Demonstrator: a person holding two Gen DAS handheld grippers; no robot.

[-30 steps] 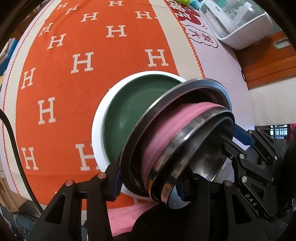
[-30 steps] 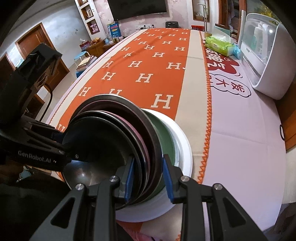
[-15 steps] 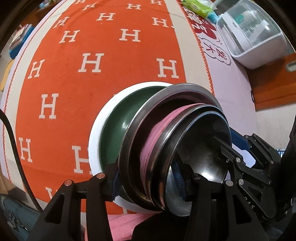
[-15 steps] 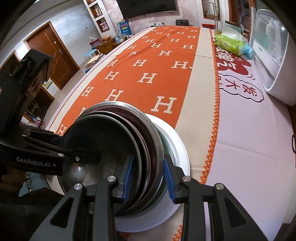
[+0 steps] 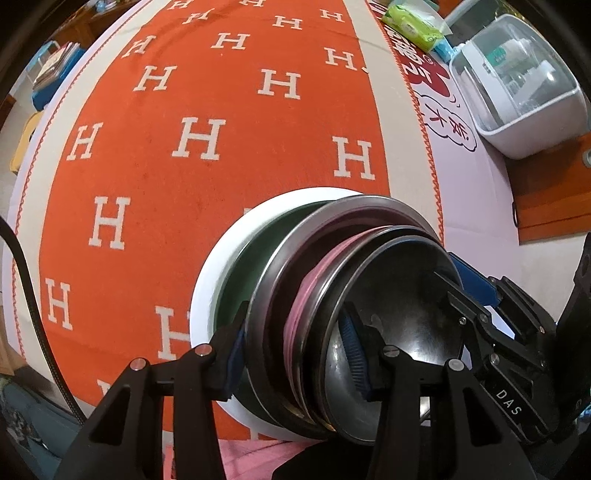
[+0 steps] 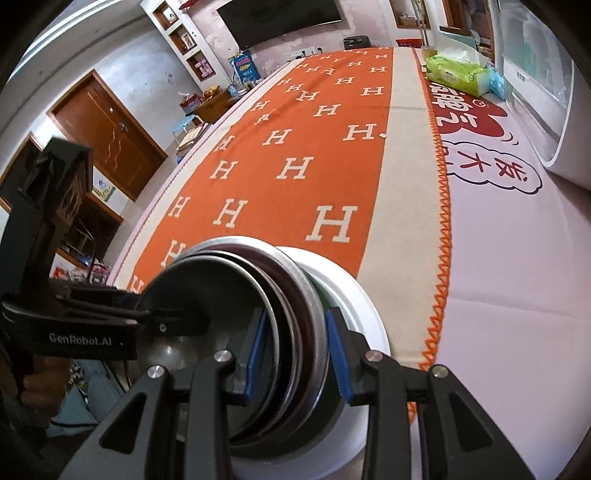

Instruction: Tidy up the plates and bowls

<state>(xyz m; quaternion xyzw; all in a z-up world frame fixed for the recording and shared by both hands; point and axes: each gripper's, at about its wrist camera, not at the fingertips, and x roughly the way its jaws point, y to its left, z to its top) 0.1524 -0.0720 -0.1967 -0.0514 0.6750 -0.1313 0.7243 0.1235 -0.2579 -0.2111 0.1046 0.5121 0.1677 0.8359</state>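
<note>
- I have the left gripper [image 5: 295, 350] pointing steeply down at the stack, low in its own view at about 6 o'clock.
- Its jaws are clamped across the nested bowls. One pad sits against the outside wall of the outer steel bowl [image 5: 273, 280] and the other lies inside the inner steel bowl [image 5: 406, 295], against its wall.
- A pink bowl [image 5: 306, 291] is sandwiched between those two steel ones; only its rim shows.
- The bowls sit in a green plate [image 5: 236, 280], which lies on a white plate [image 5: 207, 295].
- The whole stack rests on the orange cloth [image 5: 184, 184] with white H letters, near the cloth's pale border stripe.
- The right gripper [image 6: 295, 354] straddles the same rims from the opposite side, at 6 o'clock in its own view.
- One blue pad is inside the inner steel bowl. The other is down between the outer steel bowl and the white plate's rim.
- The pads look very close to the metal, but I cannot tell whether they are actually pressing on it.
- From the left camera, a white lidded container [image 5: 524, 136] stands at 2 o'clock, well apart from the stack.
- A green wipes pack [image 5: 410, 22] lies at 1 o'clock, just beside the container.
</note>
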